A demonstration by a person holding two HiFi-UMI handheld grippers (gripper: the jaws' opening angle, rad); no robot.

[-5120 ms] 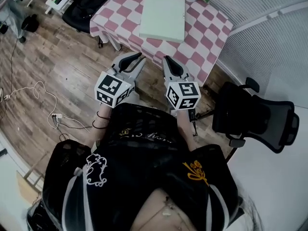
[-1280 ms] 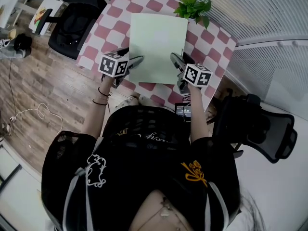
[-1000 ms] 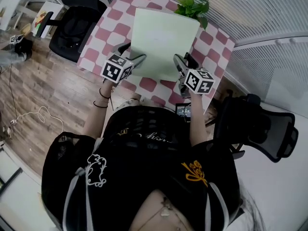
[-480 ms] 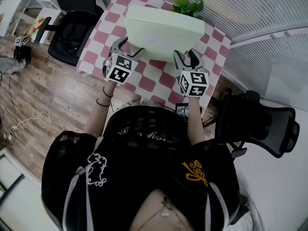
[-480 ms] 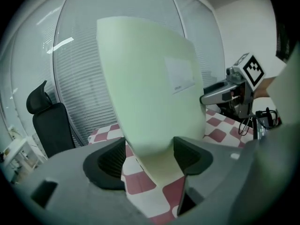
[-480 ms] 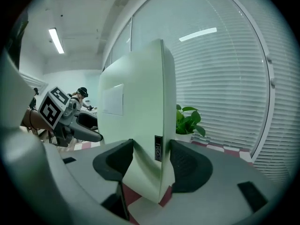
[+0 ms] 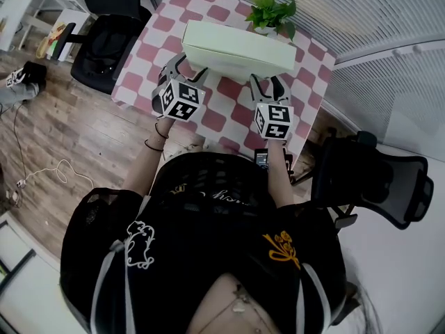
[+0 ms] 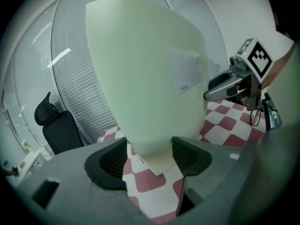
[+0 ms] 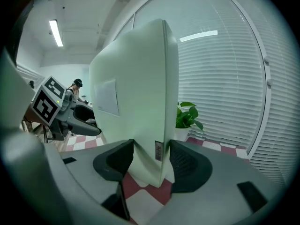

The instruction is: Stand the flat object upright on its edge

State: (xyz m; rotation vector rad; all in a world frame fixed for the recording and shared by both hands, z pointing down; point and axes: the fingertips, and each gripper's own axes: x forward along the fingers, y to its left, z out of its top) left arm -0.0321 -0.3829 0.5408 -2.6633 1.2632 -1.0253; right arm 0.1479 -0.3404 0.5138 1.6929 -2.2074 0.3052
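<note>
Left gripper (image 8: 150,156): jaws have just been closing, and now clamp the lower near corner of the pale green flat box (image 8: 140,78), with a pad on each broad face. Right gripper (image 9: 150,161): the same, jaws just been closing and now gripping the box's other end, one pad on the broad face and one at the narrow side by a small sticker (image 9: 158,151).

In the head view we see the left gripper (image 7: 189,67) and right gripper (image 7: 265,82) at the two near corners of the box (image 7: 236,47). The box stands upright on a long edge, broad face towards the person and top edge roughly level. We can't tell whether its lower edge touches the cloth.

A pale label (image 8: 186,71) sits on the face towards us. Below is the table (image 7: 229,117) in a pink-and-white checked cloth. A potted plant (image 7: 272,9) stands just behind the box at the far right corner. Black office chairs stand to the left (image 7: 104,44) and right (image 7: 375,179) of the table, on a wood floor (image 7: 62,138).
</note>
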